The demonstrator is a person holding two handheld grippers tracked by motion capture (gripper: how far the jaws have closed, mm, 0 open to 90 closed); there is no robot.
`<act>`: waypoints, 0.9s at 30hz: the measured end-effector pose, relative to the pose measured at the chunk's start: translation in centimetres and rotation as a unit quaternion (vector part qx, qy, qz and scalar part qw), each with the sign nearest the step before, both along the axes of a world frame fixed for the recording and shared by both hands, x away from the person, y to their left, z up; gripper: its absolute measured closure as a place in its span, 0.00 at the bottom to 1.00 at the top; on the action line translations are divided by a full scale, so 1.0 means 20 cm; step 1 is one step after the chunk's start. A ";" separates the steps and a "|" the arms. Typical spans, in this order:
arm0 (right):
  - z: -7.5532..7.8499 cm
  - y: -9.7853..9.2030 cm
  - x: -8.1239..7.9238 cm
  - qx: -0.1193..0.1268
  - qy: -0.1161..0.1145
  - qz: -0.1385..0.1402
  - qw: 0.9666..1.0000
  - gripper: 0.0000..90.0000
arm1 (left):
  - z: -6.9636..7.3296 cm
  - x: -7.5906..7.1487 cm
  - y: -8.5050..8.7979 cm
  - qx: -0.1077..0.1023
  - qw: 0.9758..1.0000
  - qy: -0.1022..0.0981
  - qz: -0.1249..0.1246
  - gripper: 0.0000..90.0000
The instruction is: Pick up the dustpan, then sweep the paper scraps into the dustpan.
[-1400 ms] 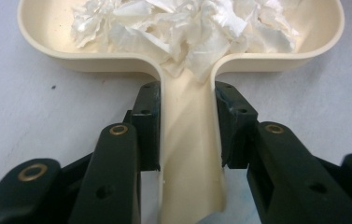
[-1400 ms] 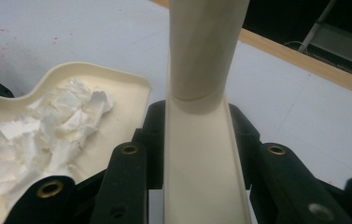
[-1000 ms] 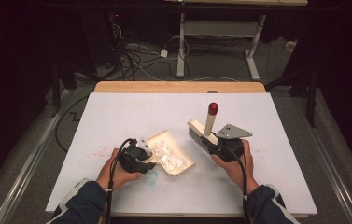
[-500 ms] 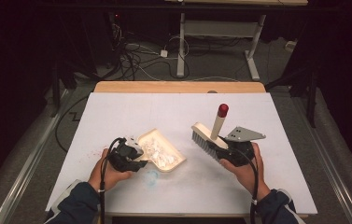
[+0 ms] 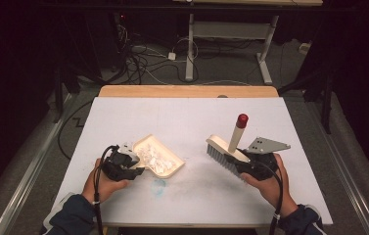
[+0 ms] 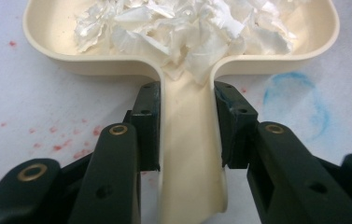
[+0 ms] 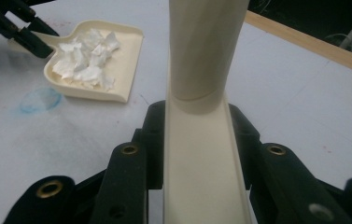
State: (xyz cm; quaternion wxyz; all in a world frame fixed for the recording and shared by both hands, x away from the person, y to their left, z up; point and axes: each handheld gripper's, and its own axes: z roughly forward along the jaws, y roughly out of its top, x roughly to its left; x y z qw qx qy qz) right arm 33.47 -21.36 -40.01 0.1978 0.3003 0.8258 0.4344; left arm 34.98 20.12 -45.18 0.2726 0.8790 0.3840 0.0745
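The cream dustpan (image 5: 161, 157) lies on the white table (image 5: 192, 117), left of the table's middle and toward the person's edge. It holds a heap of crumpled white paper scraps (image 5: 153, 155), piled against its back wall. Its handle points toward the person's left hand, and the left gripper (image 6: 186, 123) is clamped on that handle: in the left gripper view both black pads press against the handle's two sides, just behind the spot where the handle widens into the pan. Just beside the dustpan, on the side nearer the person, a faint blue smudge (image 5: 158, 186) marks the table, and small red specks (image 6: 66, 144) dot the surface on the pan's other side.

To the right of the dustpan and well apart from it, the right gripper (image 7: 196, 140) holds a cream hand brush (image 5: 223, 152). Its jaws grip the brush's long back from both sides. The brush is lifted off the table and tilted, its bristles facing the dustpan. The brush's handle (image 5: 236, 134) rises from the back and ends in a red cap (image 5: 242, 120).

Beyond the dustpan, a wooden strip (image 5: 187, 91) lines the table's far edge.
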 end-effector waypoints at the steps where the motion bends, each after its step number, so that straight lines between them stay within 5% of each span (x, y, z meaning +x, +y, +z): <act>1: 0.00 -0.01 -0.01 -0.001 0.002 0.003 1.000 0.75 | 0.00 0.00 0.01 0.000 1.000 0.000 0.002 0.71; 15: 0.03 -0.10 -0.10 -0.007 0.032 0.035 0.999 0.75 | 0.00 -0.01 0.05 0.000 1.000 -0.008 0.024 0.71; 27: 0.04 -0.21 -0.16 -0.021 0.074 0.056 0.995 0.75 | 0.00 -0.02 0.17 -0.008 0.997 -0.014 0.076 0.71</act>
